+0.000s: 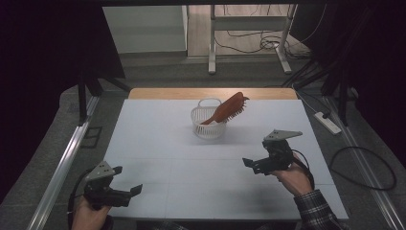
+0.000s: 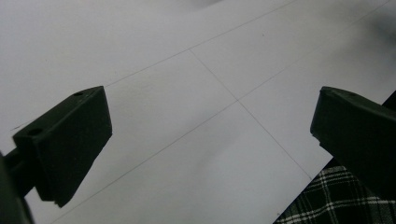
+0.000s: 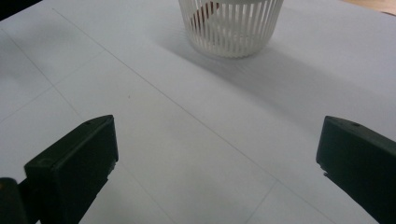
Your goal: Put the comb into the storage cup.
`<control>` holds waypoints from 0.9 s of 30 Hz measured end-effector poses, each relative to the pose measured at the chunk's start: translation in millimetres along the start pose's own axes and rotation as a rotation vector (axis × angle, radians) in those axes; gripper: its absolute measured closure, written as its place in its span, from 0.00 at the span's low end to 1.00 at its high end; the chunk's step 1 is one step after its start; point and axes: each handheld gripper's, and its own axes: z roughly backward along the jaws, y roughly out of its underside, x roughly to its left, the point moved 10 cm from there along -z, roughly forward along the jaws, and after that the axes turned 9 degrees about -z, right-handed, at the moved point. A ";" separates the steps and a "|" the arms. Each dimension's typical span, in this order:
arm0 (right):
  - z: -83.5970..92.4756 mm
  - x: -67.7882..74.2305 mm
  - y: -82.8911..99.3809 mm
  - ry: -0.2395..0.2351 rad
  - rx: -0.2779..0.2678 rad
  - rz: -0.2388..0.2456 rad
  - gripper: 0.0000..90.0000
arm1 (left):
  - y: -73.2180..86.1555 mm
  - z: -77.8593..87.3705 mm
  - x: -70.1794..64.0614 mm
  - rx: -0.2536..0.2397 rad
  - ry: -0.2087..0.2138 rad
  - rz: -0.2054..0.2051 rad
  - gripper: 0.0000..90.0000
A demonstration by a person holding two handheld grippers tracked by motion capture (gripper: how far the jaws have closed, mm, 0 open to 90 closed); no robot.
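Note:
A small white slatted basket (image 1: 208, 123) stands at the table's far middle, with a reddish-brown hairbrush (image 1: 227, 109) leaning in it, bristle head sticking out to the upper right. The basket's lower wall (image 3: 231, 28) shows at the top of the right gripper view, something red behind its slats. My right gripper (image 1: 253, 166) is held low at the near right, open and empty, well short of the basket. At the near left corner my left gripper (image 1: 133, 194) hangs open over bare table, nothing between its jaws.
The white table top (image 1: 158, 143) has a wooden strip along its far edge. A power strip (image 1: 327, 122) and cables lie on the floor at right. A metal rail (image 1: 62, 163) runs along the left side. A plaid sleeve (image 2: 327, 200) shows at the table's near edge.

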 end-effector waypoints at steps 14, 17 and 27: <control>10.7 -9.1 15.9 0.025 0.021 -0.009 0.00 | 0.1 -0.1 0.0 0.002 -0.001 -0.001 0.00; 14.0 -11.7 19.5 0.026 0.015 -0.022 0.00 | 0.1 -0.2 0.0 0.002 -0.002 0.000 0.00; 25.8 -15.1 28.0 0.031 0.003 -0.047 0.00 | 0.1 -0.3 -0.1 0.002 -0.003 -0.001 0.00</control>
